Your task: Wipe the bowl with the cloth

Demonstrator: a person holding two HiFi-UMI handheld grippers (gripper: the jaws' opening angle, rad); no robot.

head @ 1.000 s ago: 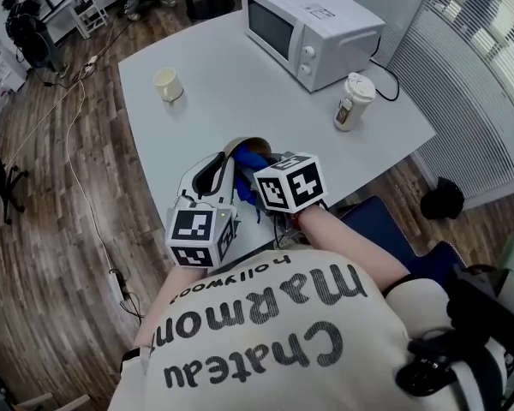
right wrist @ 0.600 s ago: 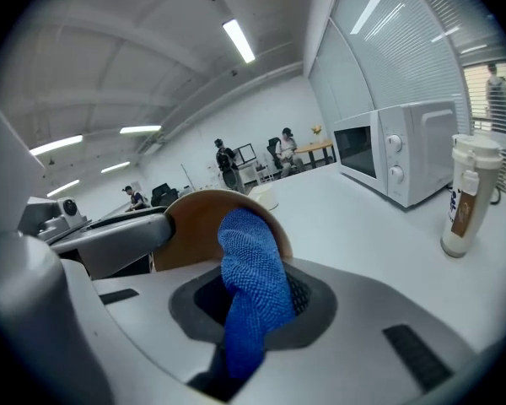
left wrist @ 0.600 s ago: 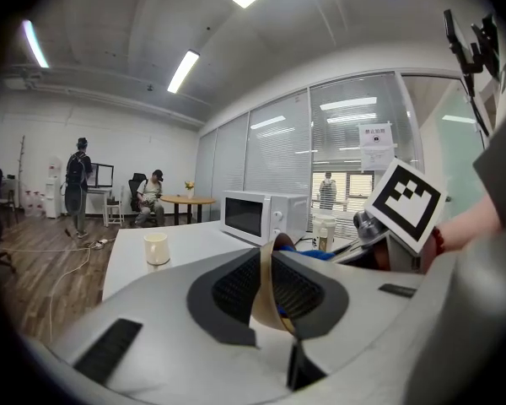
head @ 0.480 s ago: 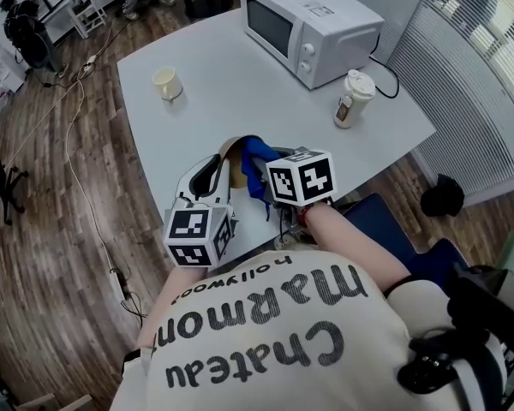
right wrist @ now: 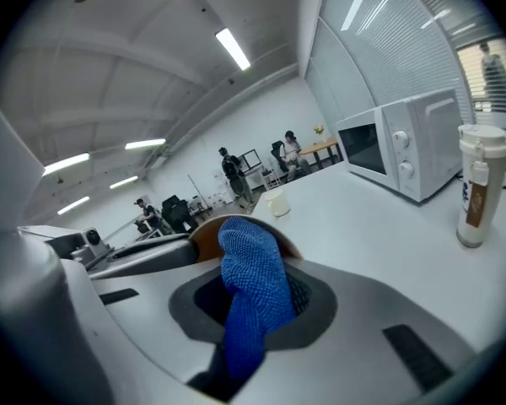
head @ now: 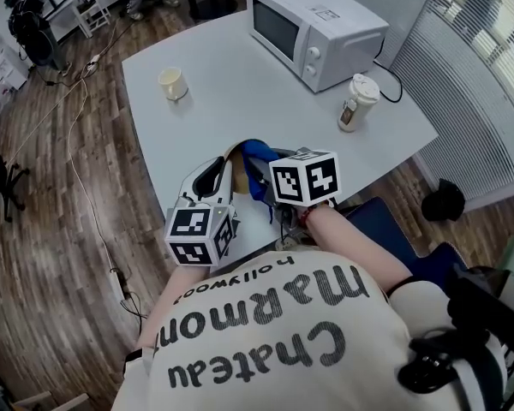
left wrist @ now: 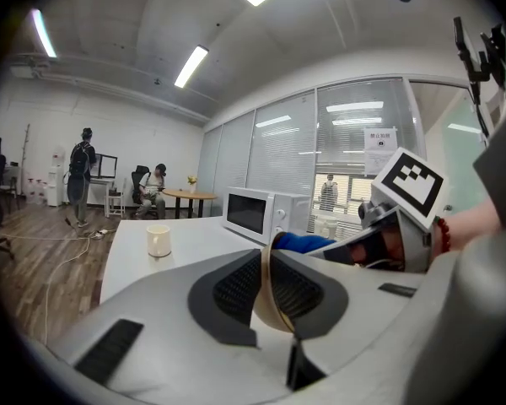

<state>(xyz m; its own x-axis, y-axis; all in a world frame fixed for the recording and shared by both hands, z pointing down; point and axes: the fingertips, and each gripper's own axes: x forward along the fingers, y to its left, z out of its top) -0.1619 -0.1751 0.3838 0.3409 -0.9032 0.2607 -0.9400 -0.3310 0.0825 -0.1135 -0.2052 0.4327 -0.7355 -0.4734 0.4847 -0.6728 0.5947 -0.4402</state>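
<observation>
Bowl (head: 232, 151) held up on edge over the near edge of the counter (head: 240, 92), not resting on it: that was what I saw from where I stood. The left gripper (head: 216, 168) had its jaws clenched on the bowl's thin wall, which ran edge-on between the two dark pads in the left gripper view (left wrist: 268, 292), with the hollow side turned to the right. Just to the right, the blue cloth (head: 255, 156) hung pinched in the jaws of the right gripper (head: 271, 181). Its free end reached forward against the tan inside of the bowl (right wrist: 204, 229), as the right gripper view showed (right wrist: 250, 298). So the bowl lay straight ahead of the right jaws and a touch to their left, and I judged the right hand to be the one that would do the rubbing while the left only steadied.

Across the pale counter, a mug (head: 171, 82) stood toward the far left edge, a white microwave (head: 313, 26) at the far right corner, and a lidded cup (head: 356, 101) near the right edge. Round it lay a wooden floor (head: 43, 195) with trailing cables, and people sat at desks farther off.
</observation>
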